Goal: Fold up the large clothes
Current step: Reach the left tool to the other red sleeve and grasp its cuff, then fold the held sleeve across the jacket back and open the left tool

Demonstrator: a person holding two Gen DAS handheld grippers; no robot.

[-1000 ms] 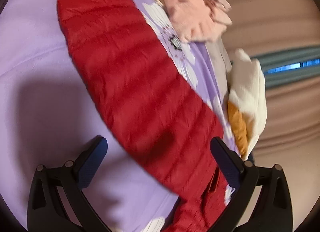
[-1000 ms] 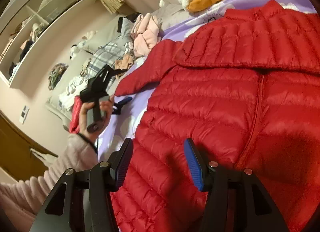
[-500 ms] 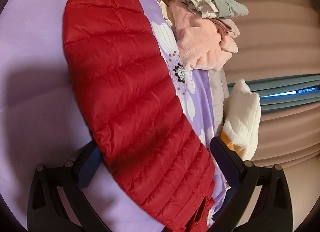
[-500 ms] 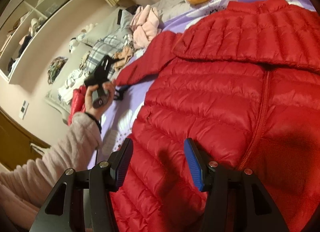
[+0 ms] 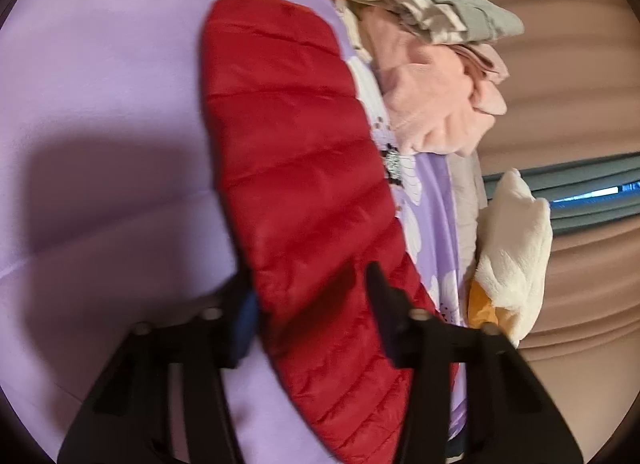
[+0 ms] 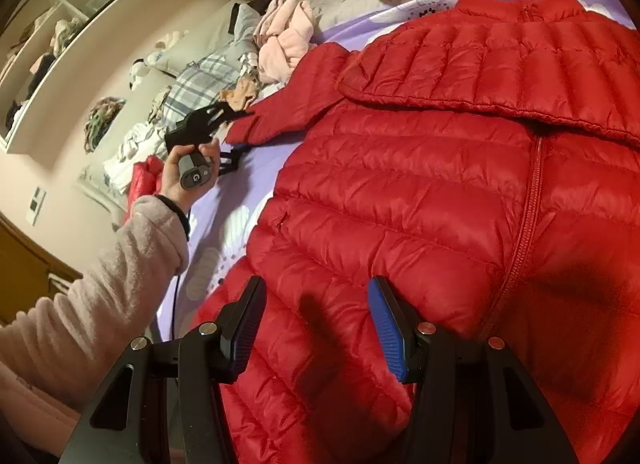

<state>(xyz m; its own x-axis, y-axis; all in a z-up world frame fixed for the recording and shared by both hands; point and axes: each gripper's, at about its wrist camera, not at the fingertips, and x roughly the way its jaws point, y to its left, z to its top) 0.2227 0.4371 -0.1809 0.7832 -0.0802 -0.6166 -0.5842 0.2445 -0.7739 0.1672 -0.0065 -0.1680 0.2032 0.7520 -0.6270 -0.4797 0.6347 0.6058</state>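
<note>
A red puffer jacket [image 6: 440, 191] lies flat, front up and zipped, on the lavender floral bedsheet [image 5: 100, 103]. One sleeve [image 5: 296, 183] extends sideways toward a pile of pink clothing [image 5: 432, 103]. The left tool [image 5: 312, 304] straddles that sleeve, fingers partly closed on either side of it; whether they pinch the fabric cannot be told. The right tool [image 6: 316, 320] hovers released over the jacket's lower front panel.
</note>
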